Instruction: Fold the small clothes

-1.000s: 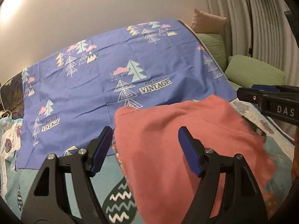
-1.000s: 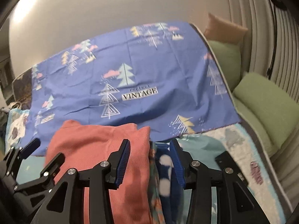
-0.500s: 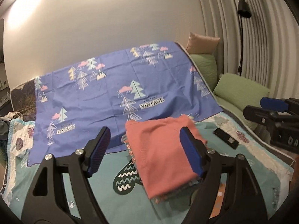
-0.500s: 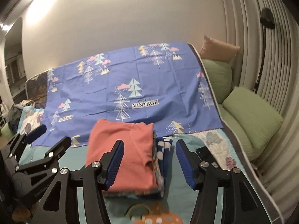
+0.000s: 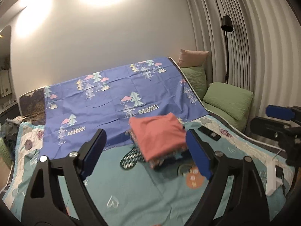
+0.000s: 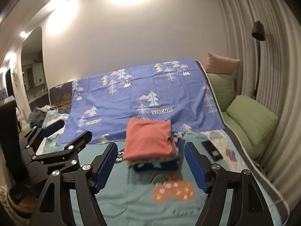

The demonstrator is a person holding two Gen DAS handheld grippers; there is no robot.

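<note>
Folded clothes [image 6: 148,137] stacked on bed [image 6: 131,203]: soft, light, floppy (top piece coral). Best pinched at folded edges. Left gripper [image 5: 145,153] and right gripper [image 6: 150,164] wide open, holding nothing.

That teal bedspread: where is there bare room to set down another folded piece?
The teal bedspread lies bare in front of the folded stack topped by salmon cloth, and left of it. To the right, the black phone crowds things.

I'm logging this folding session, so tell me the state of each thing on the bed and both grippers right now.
Left gripper: open, empty.
Right gripper: open, empty.
Red garment: folded, top of stack.
Stack: folded clothes, on the quilt.
Blue sheet: spread flat.
Phone: lying on quilt, screen dark.
Floor lamp: off.
</note>
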